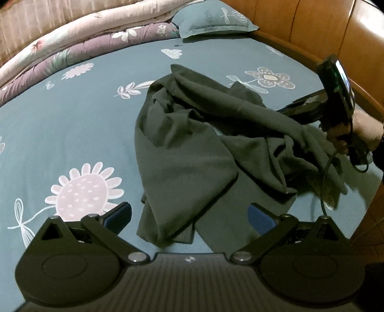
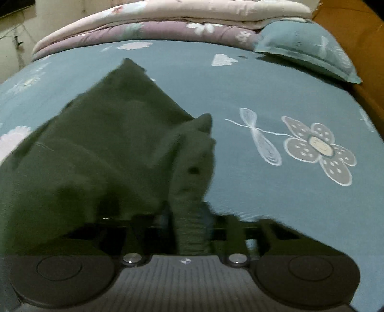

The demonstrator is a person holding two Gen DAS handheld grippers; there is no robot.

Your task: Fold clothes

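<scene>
The dark green garment lies crumpled on the bed, spread ahead of the left gripper and reaching back between its jaws, which stand wide apart and grasp nothing. Its blue-padded fingertips sit on either side of the nearest fold of cloth, and whether they touch it cannot be told. Off to the far right of those jaws, the right gripper comes in from the bed's edge, held in the person's right hand, with the garment's right end gathered up against its front.

In the right wrist view, a bunched strip of the garment runs straight down into the right gripper, whose jaws are clenched on it; the picture is blurred there. The rest of the cloth fans out ahead and to the left of these jaws. Beyond both pairs of jaws, at the far side of the bed, lie a folded quilt and a teal pillow. A wooden bed frame borders the mattress on the right.
</scene>
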